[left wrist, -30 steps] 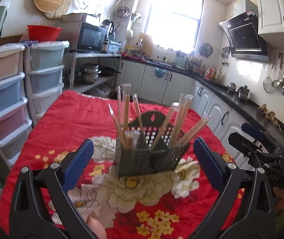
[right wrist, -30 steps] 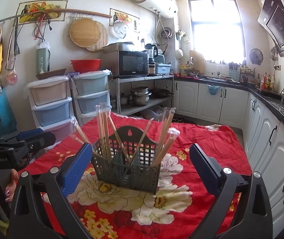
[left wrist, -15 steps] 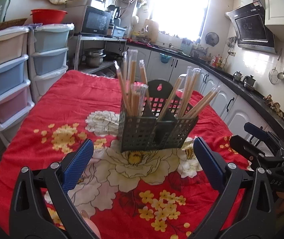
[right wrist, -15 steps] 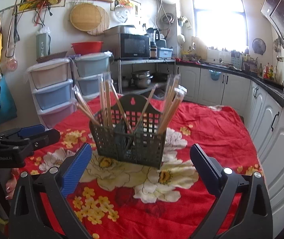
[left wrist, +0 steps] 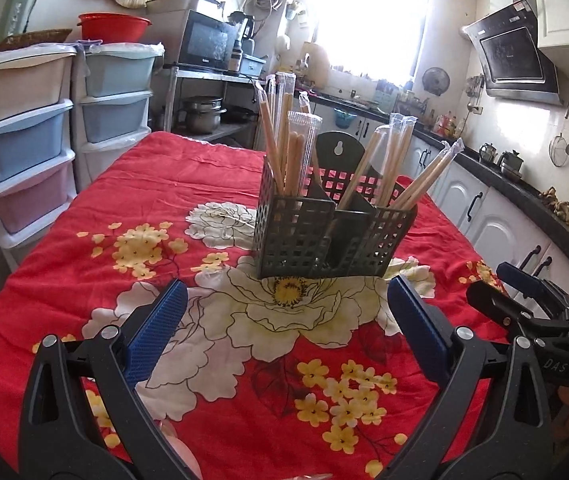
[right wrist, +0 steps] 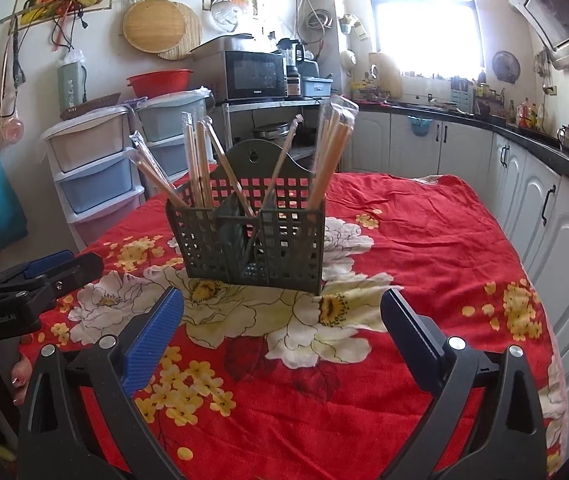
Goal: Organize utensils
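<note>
At the far left of the left wrist view, plastic drawer towers (left wrist: pixel 24 144) are standing against the wall beside the table. The red floral tablecloth (left wrist: pixel 156 184) is covering the table. Near the bottom, the left gripper (left wrist: pixel 286 320) is hovering over the cloth with its blue-padded fingers (left wrist: pixel 156 332) spread wide and nothing between them. Just beyond it, toward the table's middle, the dark slotted utensil caddy (left wrist: pixel 324 236) is standing upright on a large white flower. Wrapped chopsticks (left wrist: pixel 284 140) are sticking up out of its left compartment, and more are leaning out to the right from the others. At the right edge the other gripper is showing, held beside the table.

In the right wrist view, the left gripper (right wrist: pixel 32 284) is sitting at the far left edge, near the table's corner. The right gripper (right wrist: pixel 282 328) is hanging over the cloth, its jaws also spread wide and empty, with the caddy (right wrist: pixel 252 240) just ahead between the fingers' lines and apart from them. White cabinets (right wrist: pixel 544 216) are running along the right side.
</note>
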{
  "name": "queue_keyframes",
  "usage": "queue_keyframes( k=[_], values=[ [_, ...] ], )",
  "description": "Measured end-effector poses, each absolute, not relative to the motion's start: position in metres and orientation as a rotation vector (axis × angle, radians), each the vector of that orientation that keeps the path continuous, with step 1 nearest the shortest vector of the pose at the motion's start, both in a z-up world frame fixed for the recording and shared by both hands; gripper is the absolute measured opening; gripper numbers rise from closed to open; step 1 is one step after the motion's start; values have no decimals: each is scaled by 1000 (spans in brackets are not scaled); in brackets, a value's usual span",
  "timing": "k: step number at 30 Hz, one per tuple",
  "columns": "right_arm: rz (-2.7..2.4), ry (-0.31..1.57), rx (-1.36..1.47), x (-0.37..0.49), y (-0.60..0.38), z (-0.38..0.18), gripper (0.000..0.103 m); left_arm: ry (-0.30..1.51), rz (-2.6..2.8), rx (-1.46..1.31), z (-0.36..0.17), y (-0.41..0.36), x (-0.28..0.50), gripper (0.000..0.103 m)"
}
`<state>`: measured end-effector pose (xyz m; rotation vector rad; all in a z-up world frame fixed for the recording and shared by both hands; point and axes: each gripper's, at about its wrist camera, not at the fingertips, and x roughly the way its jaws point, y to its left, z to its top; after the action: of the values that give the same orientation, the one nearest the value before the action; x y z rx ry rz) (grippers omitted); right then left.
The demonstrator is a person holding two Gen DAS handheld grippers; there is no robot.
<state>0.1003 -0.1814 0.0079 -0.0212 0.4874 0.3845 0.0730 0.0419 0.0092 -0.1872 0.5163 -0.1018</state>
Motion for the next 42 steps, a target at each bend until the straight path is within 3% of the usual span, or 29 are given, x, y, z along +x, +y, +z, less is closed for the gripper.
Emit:
queue_keyframes(
  k=[23, 42],
  values=[
    [304, 208, 18, 59, -191, -3, 96, 362, -75, -145, -7, 30, 54, 92],
    [282, 213, 32, 59, -193, -9, 96, 342, -68, -158, -7, 33, 53, 92]
  ],
)
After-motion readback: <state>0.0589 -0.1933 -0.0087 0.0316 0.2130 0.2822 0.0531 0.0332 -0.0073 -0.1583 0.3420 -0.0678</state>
